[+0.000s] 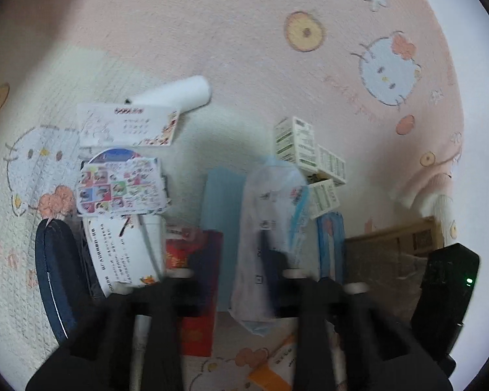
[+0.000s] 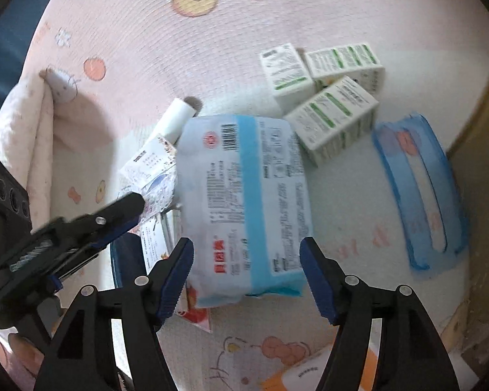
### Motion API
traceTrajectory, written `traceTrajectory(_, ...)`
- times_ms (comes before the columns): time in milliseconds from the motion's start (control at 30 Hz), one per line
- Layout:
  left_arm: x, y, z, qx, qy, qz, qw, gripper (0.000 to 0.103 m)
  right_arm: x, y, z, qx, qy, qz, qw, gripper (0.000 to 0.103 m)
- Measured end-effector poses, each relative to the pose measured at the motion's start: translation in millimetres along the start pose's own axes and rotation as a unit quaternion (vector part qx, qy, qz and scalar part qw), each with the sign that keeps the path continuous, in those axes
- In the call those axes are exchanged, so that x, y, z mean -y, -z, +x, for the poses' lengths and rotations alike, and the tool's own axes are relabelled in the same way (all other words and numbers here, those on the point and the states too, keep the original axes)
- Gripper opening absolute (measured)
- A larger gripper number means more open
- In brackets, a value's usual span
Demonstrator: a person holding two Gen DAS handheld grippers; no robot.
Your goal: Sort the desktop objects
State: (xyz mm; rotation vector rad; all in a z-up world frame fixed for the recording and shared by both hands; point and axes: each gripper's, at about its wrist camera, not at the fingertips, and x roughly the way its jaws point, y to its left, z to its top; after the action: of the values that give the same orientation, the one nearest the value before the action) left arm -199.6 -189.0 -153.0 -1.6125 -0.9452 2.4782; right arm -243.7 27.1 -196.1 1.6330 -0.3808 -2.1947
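Spreading wide in the lower part of the right wrist view, the right gripper [image 2: 246,270] is keeping its blue pads on both sides of the near end of a blue-and-white wipes pack [image 2: 244,202]; whether they are touching it I cannot tell. The pack is lying at the centre of the frame on a pink cartoon blanket [image 2: 140,32]. Three white-and-green boxes [image 2: 326,97] are sitting just beside its upper right corner, and a blue plastic packet [image 2: 420,192] is lying at the right, apart from it. At the left, the left gripper [image 2: 137,203] is reaching to a pile of printed cards [image 2: 153,166]. In the blurred left wrist view its fingers [image 1: 176,290] are standing apart over a red envelope [image 1: 195,280], gripping nothing that I can see.
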Motion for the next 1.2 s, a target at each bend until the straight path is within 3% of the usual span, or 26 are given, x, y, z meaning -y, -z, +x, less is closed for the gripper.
traceTrajectory(133, -15.5, 0.8, 14.5, -0.011, -0.006, -0.009, 0.9999, 0.003, -5.5, 1.4, 7.2, -0.007, -0.019, -0.005, 1.0, 0.066)
traceTrajectory(333, -20.2, 8.3, 46.0, -0.061, 0.009, -0.001, 0.9981, 0.002, -6.0, 0.3, 24.8, -0.006, -0.02, 0.001, 1.0, 0.066)
traceTrajectory(400, -19.4, 9.6, 48.3, -0.064, 0.019, 0.001, 0.9977, 0.002, -5.1, -0.2, 28.2, 0.006, -0.023, -0.004, 1.0, 0.066)
traceTrajectory(467, -13.2, 10.7, 49.1, -0.068, 0.033, 0.007, 0.9971, 0.0, -3.5, 0.1, 27.7, 0.019, -0.019, -0.013, 1.0, 0.057)
traceTrajectory(600, -0.6, 11.9, 47.6, -0.068, 0.025, 0.031, 0.9969, 0.0, 12.2, 0.1, 25.2, 0.023, -0.048, 0.0, 0.999, 0.051)
traceTrajectory(867, 22.1, 14.7, 38.8, -0.074, 0.049, 0.038, 0.9953, 0.0, 35.6, -4.5, 7.1, 0.011, -0.081, 0.042, 0.996, 0.048)
traceTrajectory(967, 41.8, 17.8, 39.1, -0.079, 0.082, 0.046, 0.9925, 0.0, 40.3, -5.5, -9.6, 0.017, -0.048, 0.029, 0.998, 0.048)
traceTrajectory(1067, 66.8, 21.2, 44.0, -0.088, 0.121, 0.062, 0.9869, 0.0, 39.9, -7.7, -33.7, 0.043, 0.044, -0.003, 0.998, 0.048)
traceTrajectory(1133, 84.4, 22.7, 50.9, -0.092, 0.131, 0.078, 0.984, 0.0, 38.2, -9.6, -47.4, 0.058, 0.139, -0.026, 0.988, 0.048)
traceTrajectory(1200, 102.3, 24.5, 59.8, -0.097, 0.135, 0.097, 0.9813, 0.0, 38.8, -10.9, -55.3, 0.06, 0.194, -0.042, 0.978, 0.048)
